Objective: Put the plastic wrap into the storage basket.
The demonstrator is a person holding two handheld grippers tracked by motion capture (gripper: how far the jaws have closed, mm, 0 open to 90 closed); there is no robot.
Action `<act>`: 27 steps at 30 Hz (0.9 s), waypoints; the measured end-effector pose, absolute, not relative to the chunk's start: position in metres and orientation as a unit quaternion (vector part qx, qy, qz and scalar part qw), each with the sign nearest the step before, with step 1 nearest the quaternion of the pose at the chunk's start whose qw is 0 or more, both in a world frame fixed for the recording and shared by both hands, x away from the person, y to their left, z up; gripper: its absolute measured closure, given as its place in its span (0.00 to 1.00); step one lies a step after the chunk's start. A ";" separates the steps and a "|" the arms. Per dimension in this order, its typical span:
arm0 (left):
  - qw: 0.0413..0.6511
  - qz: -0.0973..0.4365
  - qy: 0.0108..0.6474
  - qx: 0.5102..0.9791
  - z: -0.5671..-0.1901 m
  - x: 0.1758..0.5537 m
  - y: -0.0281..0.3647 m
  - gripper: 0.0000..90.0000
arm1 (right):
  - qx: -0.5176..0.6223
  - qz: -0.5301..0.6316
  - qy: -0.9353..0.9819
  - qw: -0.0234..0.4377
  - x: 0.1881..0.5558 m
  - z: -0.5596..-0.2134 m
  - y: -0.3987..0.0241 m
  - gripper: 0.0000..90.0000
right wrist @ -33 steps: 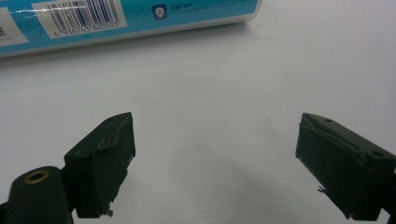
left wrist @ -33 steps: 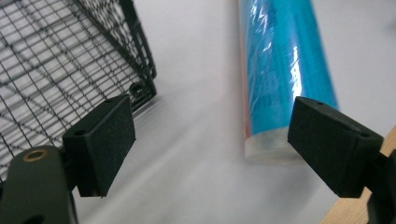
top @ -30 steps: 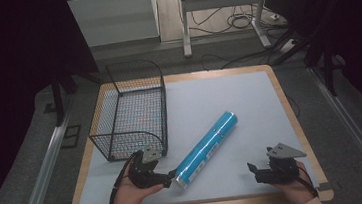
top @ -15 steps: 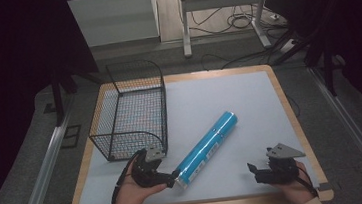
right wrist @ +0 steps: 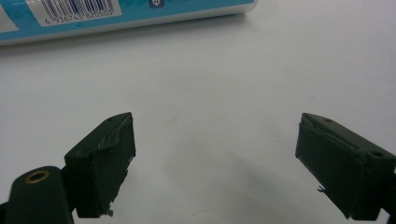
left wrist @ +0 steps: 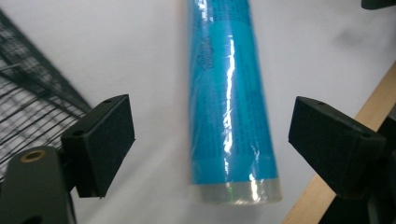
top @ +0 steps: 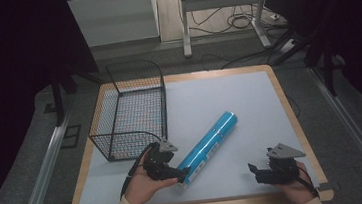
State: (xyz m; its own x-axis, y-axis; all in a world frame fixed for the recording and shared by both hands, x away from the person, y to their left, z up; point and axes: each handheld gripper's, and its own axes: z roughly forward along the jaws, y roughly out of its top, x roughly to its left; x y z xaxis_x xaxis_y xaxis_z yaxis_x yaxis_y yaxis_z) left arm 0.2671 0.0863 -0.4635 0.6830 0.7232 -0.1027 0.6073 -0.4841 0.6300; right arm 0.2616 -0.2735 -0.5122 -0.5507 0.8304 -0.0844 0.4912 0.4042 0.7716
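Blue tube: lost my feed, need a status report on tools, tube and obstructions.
Left tool open, astride the blue tube near end, pads clear. Right tool open, empty. Tube flat on the mat, wire basket beside it; nothing blocking.

The blue tube (right wrist: pixel 70 16) bears a barcode whose digits read roughly 6 936743 820503.

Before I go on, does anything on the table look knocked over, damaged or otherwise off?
Nothing looks damaged or spilled. The blue tube lies on its side, diagonal across the white mat, outside the upright wire basket. The left tongs straddle its near end, pads clear of it. The right tongs are open over bare mat.
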 end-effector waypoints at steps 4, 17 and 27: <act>0.315 0.079 0.378 0.867 -0.461 0.274 0.073 0.15 | 0.411 0.357 0.805 0.236 0.262 -0.513 -0.274 0.14; 0.296 0.088 0.359 0.881 -0.455 0.288 0.049 0.15 | 0.414 0.358 0.803 0.236 0.262 -0.512 -0.274 0.14; 0.275 0.086 0.349 0.892 -0.455 0.298 0.031 0.14 | 0.413 0.361 0.802 0.238 0.262 -0.512 -0.275 0.14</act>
State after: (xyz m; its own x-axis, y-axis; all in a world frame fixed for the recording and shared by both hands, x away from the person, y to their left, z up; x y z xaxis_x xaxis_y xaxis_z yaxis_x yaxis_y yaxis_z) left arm 0.2981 0.0311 -0.4554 0.7409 0.6705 -0.0381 0.5756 -0.6047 0.5505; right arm 0.2622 -0.2745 -0.5119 -0.5462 0.8335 -0.0836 0.4901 0.3989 0.7751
